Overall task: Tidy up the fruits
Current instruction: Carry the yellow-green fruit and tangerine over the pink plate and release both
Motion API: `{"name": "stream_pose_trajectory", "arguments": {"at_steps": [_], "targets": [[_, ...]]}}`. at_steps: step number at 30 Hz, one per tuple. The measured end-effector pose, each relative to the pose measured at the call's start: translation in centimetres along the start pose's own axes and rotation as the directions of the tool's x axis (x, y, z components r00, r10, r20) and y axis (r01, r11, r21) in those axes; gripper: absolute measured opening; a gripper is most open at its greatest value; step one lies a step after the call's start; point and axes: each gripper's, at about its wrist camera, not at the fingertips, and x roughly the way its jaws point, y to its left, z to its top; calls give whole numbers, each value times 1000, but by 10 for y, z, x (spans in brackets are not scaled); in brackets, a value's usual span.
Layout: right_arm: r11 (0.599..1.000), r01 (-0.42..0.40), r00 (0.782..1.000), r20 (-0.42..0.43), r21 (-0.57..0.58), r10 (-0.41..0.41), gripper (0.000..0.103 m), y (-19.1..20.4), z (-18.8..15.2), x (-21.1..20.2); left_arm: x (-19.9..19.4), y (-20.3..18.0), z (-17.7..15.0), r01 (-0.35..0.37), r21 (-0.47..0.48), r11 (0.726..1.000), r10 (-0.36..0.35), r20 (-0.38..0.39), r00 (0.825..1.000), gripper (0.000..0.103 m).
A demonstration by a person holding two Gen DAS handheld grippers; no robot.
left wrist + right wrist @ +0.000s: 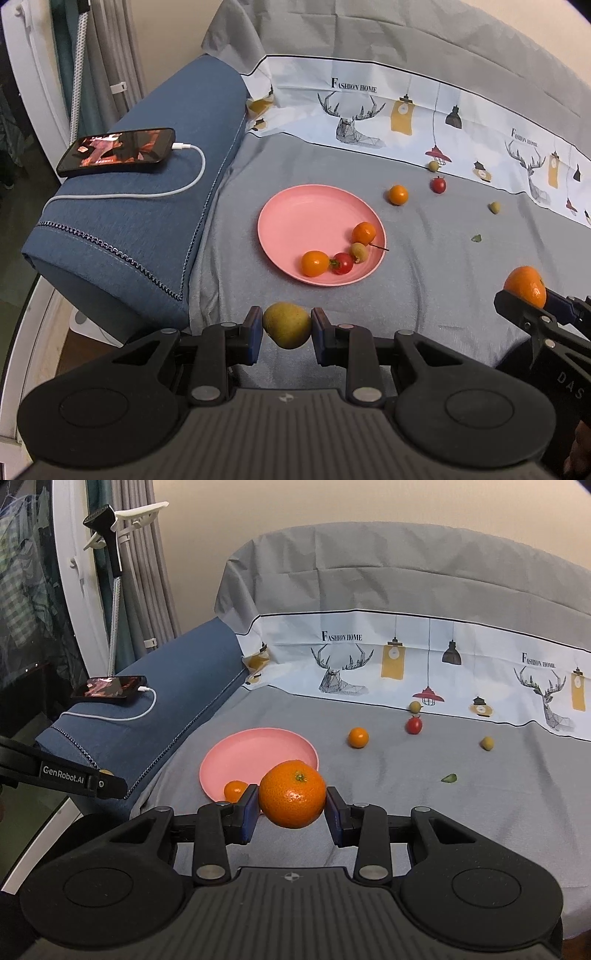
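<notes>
A pink plate (295, 210) lies on the grey sheet and holds two small oranges, a red tomato and a small green fruit. My left gripper (287, 329) is shut on a yellow-green pear (286, 325), held above the sheet just short of the plate's near rim. My right gripper (291, 803) is shut on a big orange mandarin (291, 794); it shows at the right in the left wrist view (526, 286). The plate (251, 749) lies just beyond it. Loose on the sheet: a small orange (358, 737), a red tomato (414, 725) and two small green fruits (415, 706) (487, 743).
A blue folded blanket (147, 206) lies left of the plate with a phone (116, 150) charging on it by a white cable. A printed cloth (406, 110) stands along the back. A green leaf scrap (477, 238) lies on the sheet.
</notes>
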Motion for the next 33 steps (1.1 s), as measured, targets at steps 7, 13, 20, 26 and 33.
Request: {"name": "stream_pose_trajectory", "arguments": {"at_steps": [7,13,20,26,33], "targets": [[1000,2,1000,-18,-17,-3,39,2,1,6,5,6,1,0,-11,1000,0,-3,1000,31],[1000,2,999,-39,-22,-3,39,4,2,14,11,12,4,-1,-24,1000,1,-11,1000,31],[1000,-2,998,-58,-27,0,39,4,5,27,20,19,10,2,-41,999,-3,-21,1000,31],[999,-23,997,-69,-27,21,39,5,14,46,35,23,20,11,-52,999,-13,-42,999,31],[998,-67,994,-82,-4,66,39,7,36,91,69,23,44,6,-61,998,-10,-58,998,31]]}}
